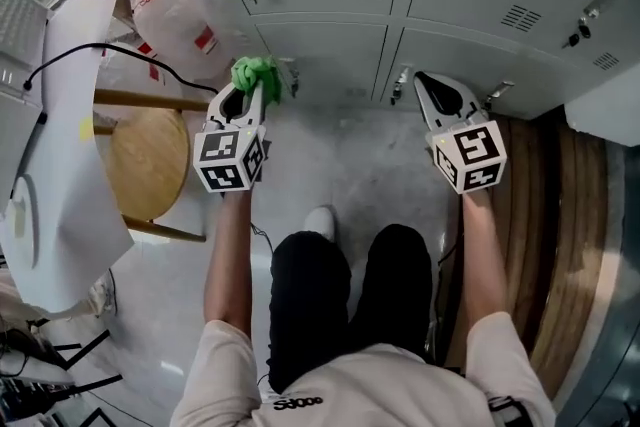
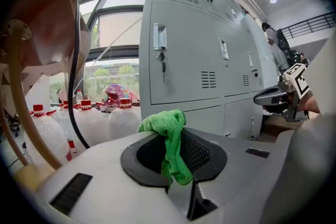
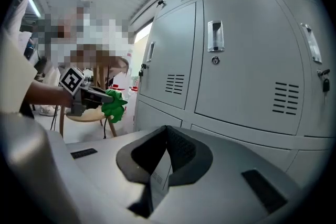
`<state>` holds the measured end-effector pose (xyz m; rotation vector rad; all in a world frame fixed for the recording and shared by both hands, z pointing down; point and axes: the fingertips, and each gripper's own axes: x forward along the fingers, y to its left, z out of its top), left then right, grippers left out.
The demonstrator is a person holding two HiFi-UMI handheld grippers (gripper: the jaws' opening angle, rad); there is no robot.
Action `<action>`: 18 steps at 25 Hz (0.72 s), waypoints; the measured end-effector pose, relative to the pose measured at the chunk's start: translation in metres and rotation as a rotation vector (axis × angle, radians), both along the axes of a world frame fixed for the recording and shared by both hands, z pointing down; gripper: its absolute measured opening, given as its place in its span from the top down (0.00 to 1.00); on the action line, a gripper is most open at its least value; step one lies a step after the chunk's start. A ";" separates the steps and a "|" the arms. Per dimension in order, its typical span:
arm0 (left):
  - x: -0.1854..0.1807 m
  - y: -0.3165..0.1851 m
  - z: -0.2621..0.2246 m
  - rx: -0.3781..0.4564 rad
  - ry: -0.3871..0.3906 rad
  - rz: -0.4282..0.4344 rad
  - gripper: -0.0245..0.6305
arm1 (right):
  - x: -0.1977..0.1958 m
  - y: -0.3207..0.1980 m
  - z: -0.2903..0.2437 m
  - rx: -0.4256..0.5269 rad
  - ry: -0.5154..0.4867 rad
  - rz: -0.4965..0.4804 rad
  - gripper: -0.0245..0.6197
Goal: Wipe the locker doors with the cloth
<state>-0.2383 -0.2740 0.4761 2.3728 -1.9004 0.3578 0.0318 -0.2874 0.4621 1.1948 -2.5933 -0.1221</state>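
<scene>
Head view: left gripper (image 1: pixel 256 92) w/ 1 cloth (image 1: pixel 257 73), right gripper (image 1: pixel 428 85) empty.

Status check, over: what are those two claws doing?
Left gripper shut on crumpled green cloth. Right gripper shut, empty. Grey metal locker doors ahead, nothing between.

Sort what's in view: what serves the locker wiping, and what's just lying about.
For the job: green cloth, left gripper shut on it, locker doors, right gripper, shut and empty.
Lying about: wooden stool, water jugs, black cable.
</scene>
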 end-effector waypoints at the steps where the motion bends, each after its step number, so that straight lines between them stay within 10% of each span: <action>1: -0.007 -0.004 0.006 0.001 0.004 -0.025 0.85 | -0.004 -0.003 0.005 0.000 -0.002 -0.005 0.95; 10: -0.058 -0.069 0.014 0.019 0.080 -0.155 0.85 | -0.044 -0.028 0.020 -0.003 0.027 -0.050 0.95; 18: -0.048 -0.107 0.019 -0.018 0.050 -0.082 0.85 | -0.035 -0.018 0.019 -0.011 0.061 -0.040 0.95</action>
